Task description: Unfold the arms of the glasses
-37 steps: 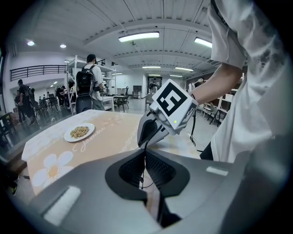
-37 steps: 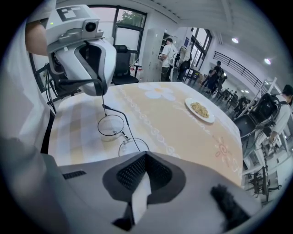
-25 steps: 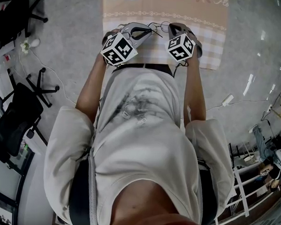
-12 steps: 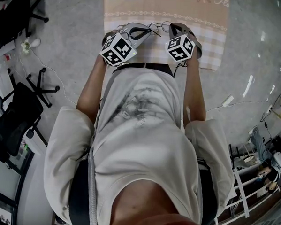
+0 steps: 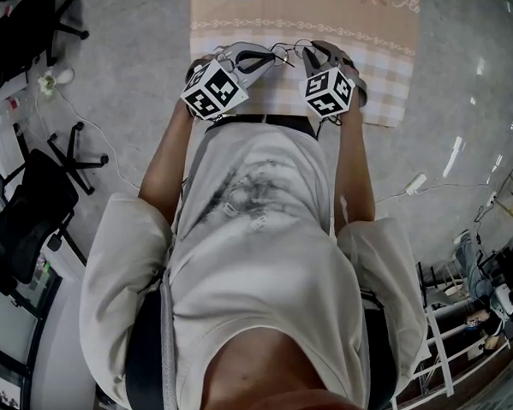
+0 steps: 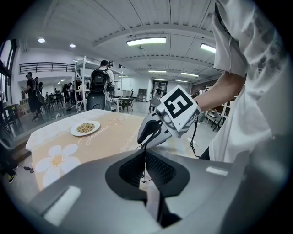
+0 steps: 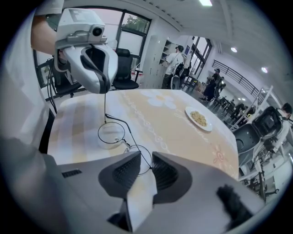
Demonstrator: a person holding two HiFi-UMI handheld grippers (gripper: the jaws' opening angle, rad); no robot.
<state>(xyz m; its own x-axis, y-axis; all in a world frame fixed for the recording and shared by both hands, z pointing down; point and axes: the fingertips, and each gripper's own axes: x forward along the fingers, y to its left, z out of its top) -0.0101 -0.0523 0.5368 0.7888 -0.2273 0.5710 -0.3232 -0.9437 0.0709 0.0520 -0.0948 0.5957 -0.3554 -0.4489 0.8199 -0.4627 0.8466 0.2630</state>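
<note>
The thin wire-framed glasses [image 7: 111, 133] with round lenses hang just above the peach tablecloth [image 5: 377, 26], between the two grippers. My left gripper [image 6: 145, 165] is shut on one thin arm of the glasses [image 6: 144, 155]; in the right gripper view that arm drops straight down from it to the frame. My right gripper [image 7: 141, 170] has just been opening. Its jaws stand apart, and the other wire arm [image 7: 145, 160] runs loosely through the gap. In the head view both grippers, left [image 5: 268, 61] and right [image 5: 309, 52], meet at the glasses [image 5: 288, 51] near the table's front edge.
A white plate of food [image 7: 198, 119] sits farther back on the table, also seen as the plate [image 6: 85, 128] in the left gripper view. Office chairs [image 5: 25, 205] and cables lie on the floor to the left. People stand in the room behind.
The right gripper's marker cube has shifted slightly left, toward the left gripper. The left gripper and the glasses have kept still.
</note>
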